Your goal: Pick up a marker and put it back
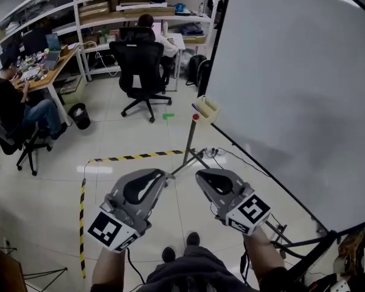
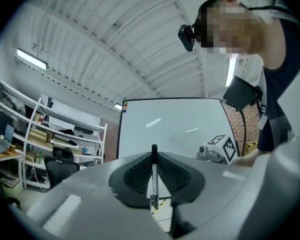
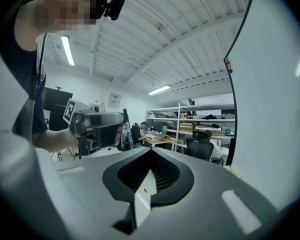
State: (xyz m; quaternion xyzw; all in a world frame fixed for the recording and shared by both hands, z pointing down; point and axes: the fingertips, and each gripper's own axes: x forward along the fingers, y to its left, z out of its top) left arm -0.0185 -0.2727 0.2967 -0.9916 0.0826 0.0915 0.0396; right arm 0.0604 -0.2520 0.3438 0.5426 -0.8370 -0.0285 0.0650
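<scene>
White-barrelled marker (image 2: 153,179), black-capped, sat pinched upright in the clamped left gripper (image 2: 154,154), the right gripper (image 3: 151,153) closed empty beside it; risk: so narrow a pinch might let it pivot or drop before the beige holder (image 1: 207,108) ahead.

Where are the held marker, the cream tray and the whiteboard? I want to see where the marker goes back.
marker (image 2: 153,179), left gripper view, white barrel between the shut jaws.
cream tray (image 1: 208,107), head view, its front wall.
whiteboard (image 1: 292,90), head view, bare white face.
</scene>
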